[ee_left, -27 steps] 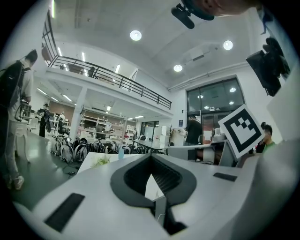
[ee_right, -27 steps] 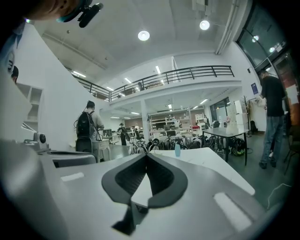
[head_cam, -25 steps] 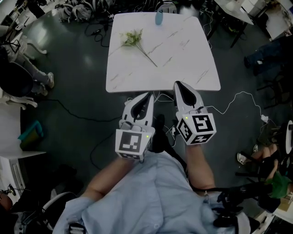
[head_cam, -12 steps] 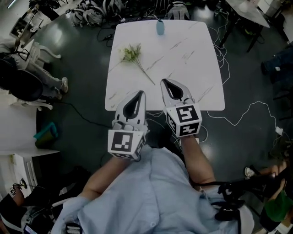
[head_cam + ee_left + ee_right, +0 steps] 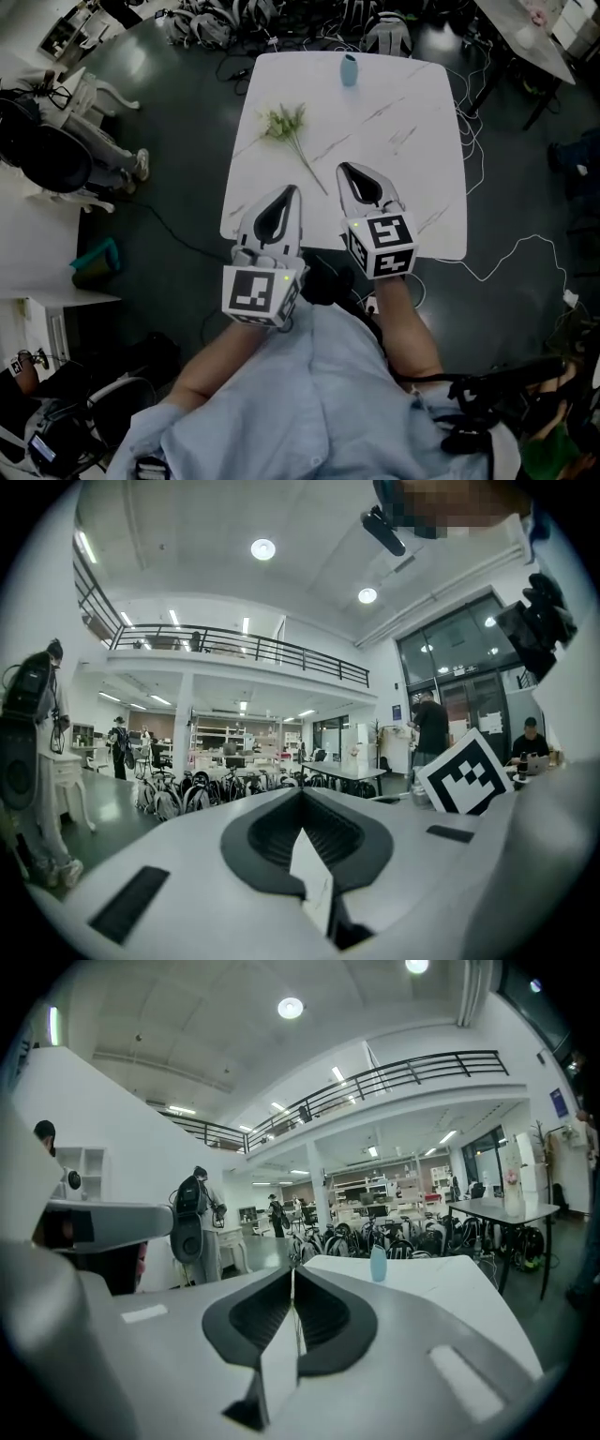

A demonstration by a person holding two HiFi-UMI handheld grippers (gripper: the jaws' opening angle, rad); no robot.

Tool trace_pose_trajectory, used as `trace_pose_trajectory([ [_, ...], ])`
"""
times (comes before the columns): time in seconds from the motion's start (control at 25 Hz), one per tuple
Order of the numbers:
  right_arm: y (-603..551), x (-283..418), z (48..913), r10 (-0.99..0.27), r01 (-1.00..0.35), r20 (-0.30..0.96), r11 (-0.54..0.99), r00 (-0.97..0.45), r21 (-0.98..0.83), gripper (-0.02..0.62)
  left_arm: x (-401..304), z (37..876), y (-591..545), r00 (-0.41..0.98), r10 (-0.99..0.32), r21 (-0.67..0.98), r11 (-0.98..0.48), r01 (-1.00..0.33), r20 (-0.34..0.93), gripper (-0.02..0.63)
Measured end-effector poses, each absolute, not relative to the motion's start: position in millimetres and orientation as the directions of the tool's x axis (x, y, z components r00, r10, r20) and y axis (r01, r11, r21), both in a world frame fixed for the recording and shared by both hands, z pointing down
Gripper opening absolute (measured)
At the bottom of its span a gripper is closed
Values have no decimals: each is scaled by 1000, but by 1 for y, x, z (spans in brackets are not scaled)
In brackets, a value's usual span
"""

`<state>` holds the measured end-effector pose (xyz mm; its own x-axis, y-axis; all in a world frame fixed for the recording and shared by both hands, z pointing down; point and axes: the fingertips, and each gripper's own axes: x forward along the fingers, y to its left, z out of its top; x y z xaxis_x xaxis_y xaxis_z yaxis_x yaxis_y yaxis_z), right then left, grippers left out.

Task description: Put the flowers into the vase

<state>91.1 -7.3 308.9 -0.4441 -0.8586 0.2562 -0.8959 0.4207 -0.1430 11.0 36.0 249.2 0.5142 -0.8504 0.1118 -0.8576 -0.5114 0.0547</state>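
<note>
Both my tongs have come forward in the last second. My left tongs (image 5: 281, 199) now sit at the near edge of the surface (image 5: 412, 187), pressed together and empty. My right tongs (image 5: 352, 173) reach out over it, all but closed, just easing apart a crack with nothing between them. I judge I'm closing in for the pick-up. Beyond them the flowers (image 5: 286, 127) lie flat, left of centre: a pale green sprig whose thin stem trails toward my right tongs. The small blue vase (image 5: 350, 69) stands upright at the far edge, well apart.

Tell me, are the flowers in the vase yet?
Not yet. Nothing is done: the flowers lie on the table, apart from the vase at its far edge. The left tongs and right tongs are shut, empty. To do: grab flowers, fill vase.
</note>
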Motion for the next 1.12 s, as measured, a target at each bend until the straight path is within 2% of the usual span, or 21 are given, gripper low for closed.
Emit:
trace_pose_trajectory([
  [0.4,-77,47,358,-771,-866,409,485,-489,-123,35,-31,281,-36,466,-872,129,-449,-884,151,5],
  [0.44,-84,40,364,-761,-864,425,489,-490,-121,44,-37,286,-43,463,-872,143,-444,-885,159,5],
  [0.52,-96,28,380,-736,-858,464,500,-493,-118,103,-47,298,-55,455,-872,169,-429,-887,178,5],
  [0.84,-133,-2,450,-624,-841,606,520,-493,-149,179,-74,342,-90,417,-864,244,-355,-902,283,5],
  [1.12,-165,-11,493,-574,-851,682,507,-453,-138,181,-78,368,-100,446,-839,307,-355,-883,312,5],
])
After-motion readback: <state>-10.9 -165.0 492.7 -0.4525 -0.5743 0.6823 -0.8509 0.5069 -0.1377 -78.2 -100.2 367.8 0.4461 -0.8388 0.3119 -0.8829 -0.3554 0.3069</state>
